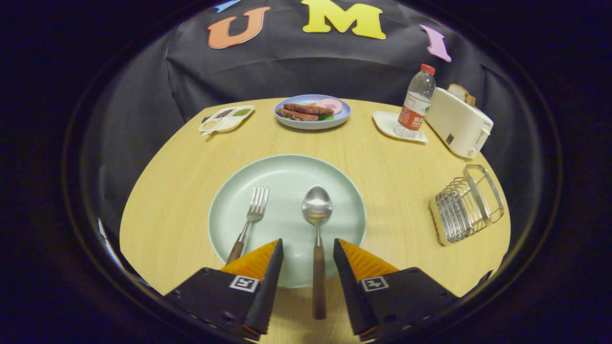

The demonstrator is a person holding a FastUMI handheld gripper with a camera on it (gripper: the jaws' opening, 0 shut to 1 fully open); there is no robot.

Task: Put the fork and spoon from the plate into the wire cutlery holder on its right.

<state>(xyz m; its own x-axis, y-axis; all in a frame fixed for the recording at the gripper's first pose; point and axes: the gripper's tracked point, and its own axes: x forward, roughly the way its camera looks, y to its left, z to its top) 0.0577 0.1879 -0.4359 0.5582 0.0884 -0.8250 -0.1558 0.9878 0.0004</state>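
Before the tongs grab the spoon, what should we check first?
1. Tongs open: ok, the fingers stand apart.
2. Spoon lined up: ok, its wooden handle lies between the fingers, not yet pressed.
3. Fork out of the way: ok, it lies apart from the spoon, though its handle ends beside one finger.
4. Plate sits flat on the table: ok.
5. Wire cutlery holder ready: not ok, it seems tipped on its side.
6. Holder empty inside: cannot tell.
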